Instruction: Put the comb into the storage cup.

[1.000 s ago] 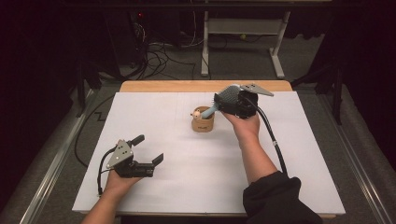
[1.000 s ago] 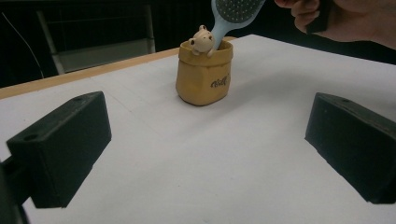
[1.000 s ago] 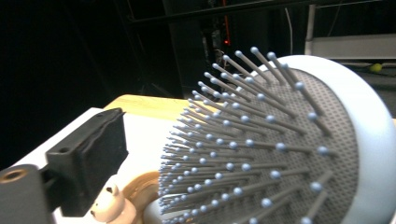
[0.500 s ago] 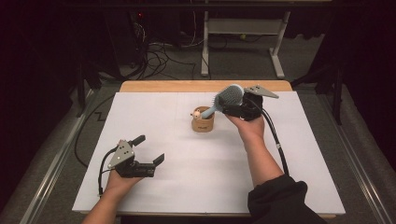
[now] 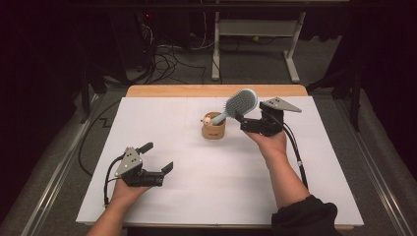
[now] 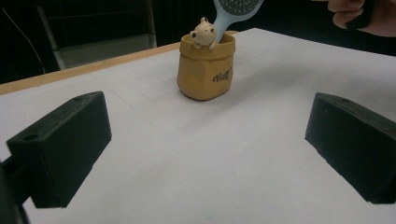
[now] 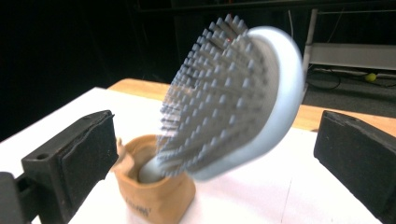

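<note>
Though blurred elsewhere, bear beside hairbrush.

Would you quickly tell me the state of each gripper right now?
Left gripper: jaws open, holding nothing.
Right gripper: jaws open beside the hairbrush, which stands in the pouch; holding nothing.

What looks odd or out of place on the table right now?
The hairbrush stands handle-down in the small tan pouch, leaning steeply toward the right gripper, its head hanging well past the rim. It looks top-heavy for the pouch. Nothing looks spilled or damaged.
</note>
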Action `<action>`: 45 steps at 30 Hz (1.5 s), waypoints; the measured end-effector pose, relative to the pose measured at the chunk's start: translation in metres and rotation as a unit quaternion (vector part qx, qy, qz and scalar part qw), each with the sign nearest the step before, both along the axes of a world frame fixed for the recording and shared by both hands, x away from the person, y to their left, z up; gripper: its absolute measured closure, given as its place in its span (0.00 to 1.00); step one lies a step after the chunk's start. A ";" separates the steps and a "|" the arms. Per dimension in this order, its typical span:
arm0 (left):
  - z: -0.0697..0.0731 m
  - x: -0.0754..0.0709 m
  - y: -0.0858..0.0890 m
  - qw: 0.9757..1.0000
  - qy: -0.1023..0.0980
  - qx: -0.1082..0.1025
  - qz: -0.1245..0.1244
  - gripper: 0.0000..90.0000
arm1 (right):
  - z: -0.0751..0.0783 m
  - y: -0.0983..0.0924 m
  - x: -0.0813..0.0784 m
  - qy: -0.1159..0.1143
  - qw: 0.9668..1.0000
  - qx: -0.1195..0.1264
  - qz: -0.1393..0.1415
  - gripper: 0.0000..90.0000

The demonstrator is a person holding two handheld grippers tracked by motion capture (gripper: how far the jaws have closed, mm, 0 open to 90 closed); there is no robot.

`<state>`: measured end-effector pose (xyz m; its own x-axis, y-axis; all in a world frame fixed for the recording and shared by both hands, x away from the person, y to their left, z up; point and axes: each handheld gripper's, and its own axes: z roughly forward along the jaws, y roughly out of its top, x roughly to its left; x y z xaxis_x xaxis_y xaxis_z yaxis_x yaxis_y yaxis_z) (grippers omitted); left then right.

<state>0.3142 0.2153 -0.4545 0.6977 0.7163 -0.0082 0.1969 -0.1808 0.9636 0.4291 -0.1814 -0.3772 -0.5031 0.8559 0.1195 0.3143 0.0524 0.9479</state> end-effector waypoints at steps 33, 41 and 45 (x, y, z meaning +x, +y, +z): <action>-0.001 0.001 -0.002 1.000 0.005 0.001 -0.004 0.01 | -0.071 -0.032 -0.081 0.011 0.999 -0.045 0.022 0.01; -0.001 0.000 -0.001 1.000 0.010 0.001 -0.002 0.01 | -0.073 -0.056 -0.110 -0.007 0.999 -0.036 0.015 0.01; 0.000 -0.001 0.000 1.000 0.010 0.002 -0.002 0.01 | -0.074 -0.070 -0.123 -0.019 0.999 -0.033 0.006 0.01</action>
